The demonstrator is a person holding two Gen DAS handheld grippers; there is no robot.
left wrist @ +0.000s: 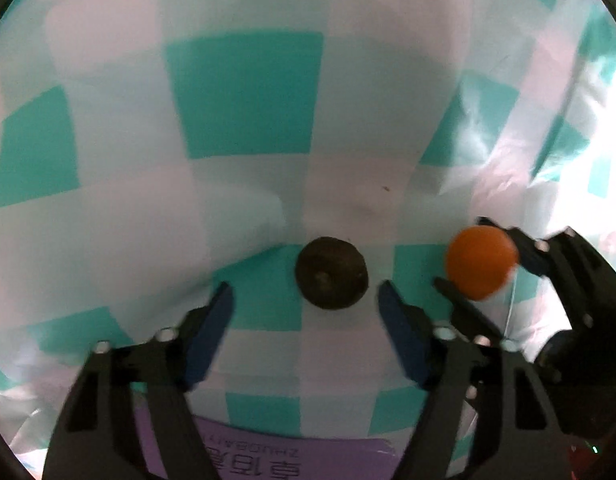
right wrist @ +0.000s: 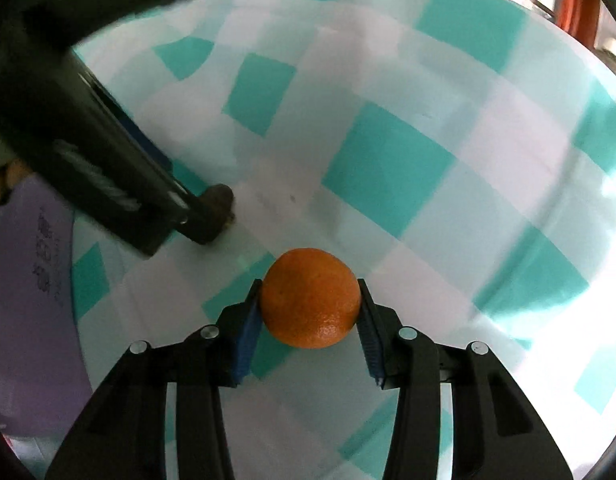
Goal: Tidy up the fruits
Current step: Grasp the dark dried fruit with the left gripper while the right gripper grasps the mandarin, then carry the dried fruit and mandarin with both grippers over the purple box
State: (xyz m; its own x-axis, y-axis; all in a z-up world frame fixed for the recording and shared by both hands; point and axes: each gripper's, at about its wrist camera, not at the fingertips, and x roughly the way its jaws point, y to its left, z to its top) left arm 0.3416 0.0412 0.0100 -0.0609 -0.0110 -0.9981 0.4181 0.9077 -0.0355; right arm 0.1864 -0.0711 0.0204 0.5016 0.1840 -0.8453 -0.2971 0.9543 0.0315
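A dark brown round fruit (left wrist: pixel 331 273) lies on the teal and white checked tablecloth (left wrist: pixel 244 96). My left gripper (left wrist: pixel 306 298) is open, its fingers spread on either side of the fruit and just short of it. In the right wrist view the same dark fruit (right wrist: pixel 219 197) is partly hidden behind the left gripper's finger (right wrist: pixel 108 168). My right gripper (right wrist: pixel 310 300) is shut on an orange (right wrist: pixel 310 298), held above the cloth. In the left wrist view the orange (left wrist: pixel 480 262) and right gripper sit just right of the left gripper.
A purple sheet with printed characters (left wrist: pixel 268 456) lies on the cloth near the left gripper's base, and it also shows at the left edge of the right wrist view (right wrist: pixel 28 300). The cloth is wrinkled and brightly lit at the right (left wrist: pixel 579 168).
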